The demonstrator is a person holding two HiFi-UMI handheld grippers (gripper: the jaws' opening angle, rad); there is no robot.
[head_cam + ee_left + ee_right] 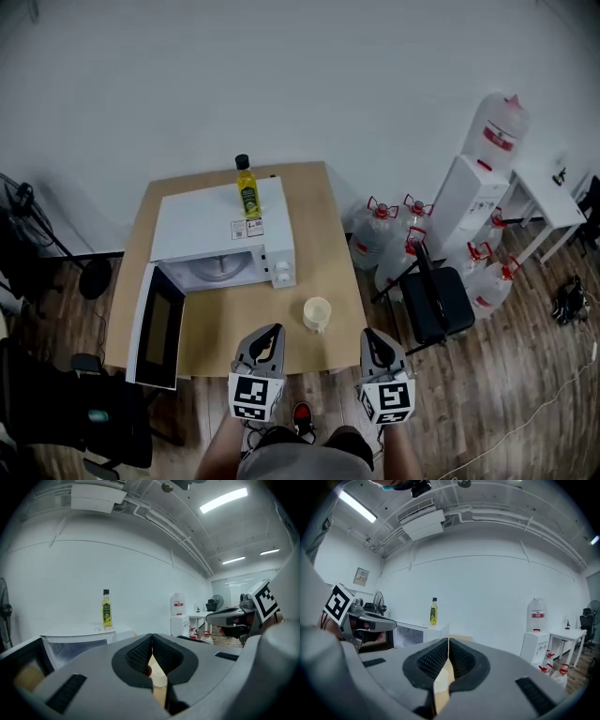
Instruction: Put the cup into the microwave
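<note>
- My left gripper (272, 331), lower centre: jaws pressed together, nothing between them.
- My right gripper (373, 336): likewise closed, empty.
- Cup (317, 312) upright on table (321, 216), mid-frame, just right of microwave (220, 230); door (157, 328) open.

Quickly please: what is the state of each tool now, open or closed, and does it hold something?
Left tool: closed, holding nothing.
Right tool: closed, holding nothing.

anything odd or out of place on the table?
Only the oil bottle, standing on top of the microwave: odd perch. Its door is open, as the task needs. The cup is upright on the table, no spill.
</note>
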